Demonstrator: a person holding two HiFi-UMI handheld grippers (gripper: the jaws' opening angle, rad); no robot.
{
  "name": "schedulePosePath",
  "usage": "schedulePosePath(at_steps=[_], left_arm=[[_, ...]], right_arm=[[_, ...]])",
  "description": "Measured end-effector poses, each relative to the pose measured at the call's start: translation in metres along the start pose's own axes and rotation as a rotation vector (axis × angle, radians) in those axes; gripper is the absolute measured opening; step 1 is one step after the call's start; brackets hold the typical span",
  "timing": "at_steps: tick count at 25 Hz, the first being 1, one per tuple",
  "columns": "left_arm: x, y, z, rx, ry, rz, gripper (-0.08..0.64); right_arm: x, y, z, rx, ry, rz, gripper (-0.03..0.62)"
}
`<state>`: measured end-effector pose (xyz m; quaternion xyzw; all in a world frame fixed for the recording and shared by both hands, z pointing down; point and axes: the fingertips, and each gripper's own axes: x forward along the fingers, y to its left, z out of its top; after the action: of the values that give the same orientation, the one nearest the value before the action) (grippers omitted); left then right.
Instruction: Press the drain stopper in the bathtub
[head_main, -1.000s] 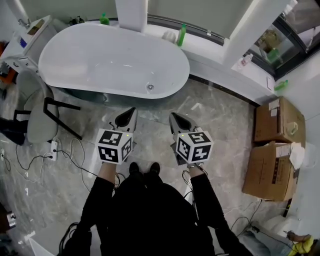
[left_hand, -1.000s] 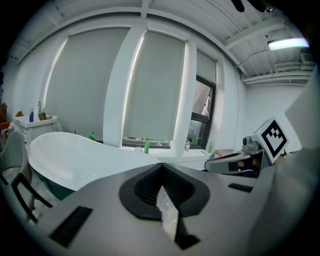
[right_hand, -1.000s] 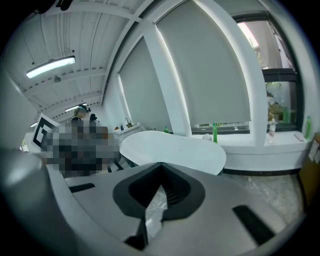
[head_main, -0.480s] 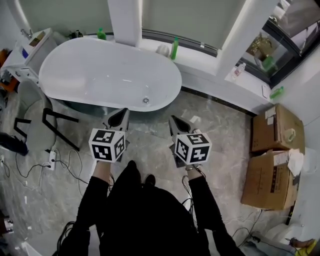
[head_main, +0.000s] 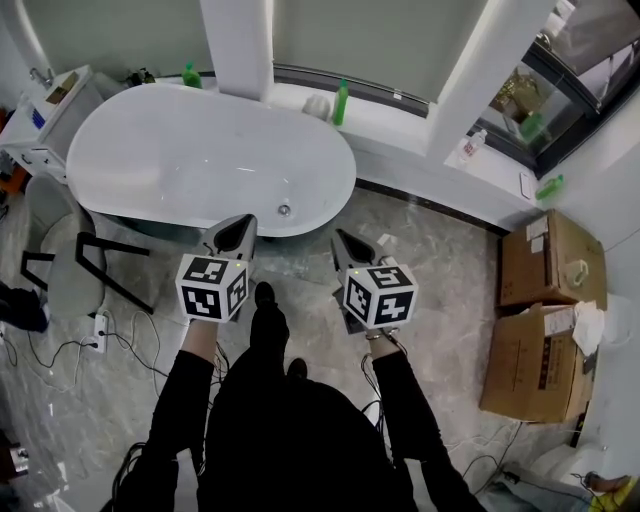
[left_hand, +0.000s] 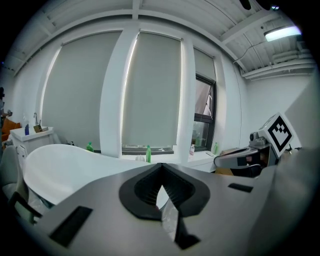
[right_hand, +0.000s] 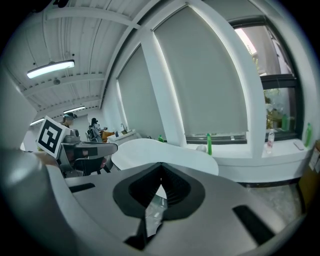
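Note:
A white oval bathtub (head_main: 190, 160) stands on the marble floor under the window, and its small round metal drain stopper (head_main: 284, 210) sits near the tub's right end. My left gripper (head_main: 241, 226) is shut and holds nothing, its tips just short of the tub's near rim and left of the stopper. Level with it to the right, over the floor, my right gripper (head_main: 339, 243) is also shut with nothing in it. In the left gripper view the closed tips (left_hand: 161, 167) point past the tub (left_hand: 60, 165). The right gripper view shows its closed tips (right_hand: 161, 166) before the tub (right_hand: 165, 152).
A grey chair (head_main: 65, 245) stands left of the tub, with cables and a power strip (head_main: 100, 325) on the floor. Green bottles (head_main: 340, 102) stand on the window ledge. Two cardboard boxes (head_main: 555, 245) sit at the right. A white cabinet (head_main: 50, 100) is at the tub's far left end.
The person has stepped toward the tub, so the tub's rim and drain stopper now lie closer to both gripper tips. Both grippers stay shut.

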<state>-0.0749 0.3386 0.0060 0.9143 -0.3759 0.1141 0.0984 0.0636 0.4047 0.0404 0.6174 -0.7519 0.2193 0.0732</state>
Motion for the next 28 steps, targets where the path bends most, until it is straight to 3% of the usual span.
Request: schedulePosePath(at_steps=[8,20,28], left_arm=[[0.058,0.036,-0.007,-0.005,0.044,-0.019,0.005],[0.153,0.125,-0.02,-0.091,0.161,-0.054,0.005],[0.195,0.149,-0.031,-0.127,0.225,-0.129,0.005]], right_arm=[[0.065,-0.02,0.004,0.006,0.068,-0.012,0.002],[0.198,-0.04,0.019,0.046,0.195,-0.029,0.002],[0.253,-0.046,0.017,0.067,0.257,-0.063,0.002]])
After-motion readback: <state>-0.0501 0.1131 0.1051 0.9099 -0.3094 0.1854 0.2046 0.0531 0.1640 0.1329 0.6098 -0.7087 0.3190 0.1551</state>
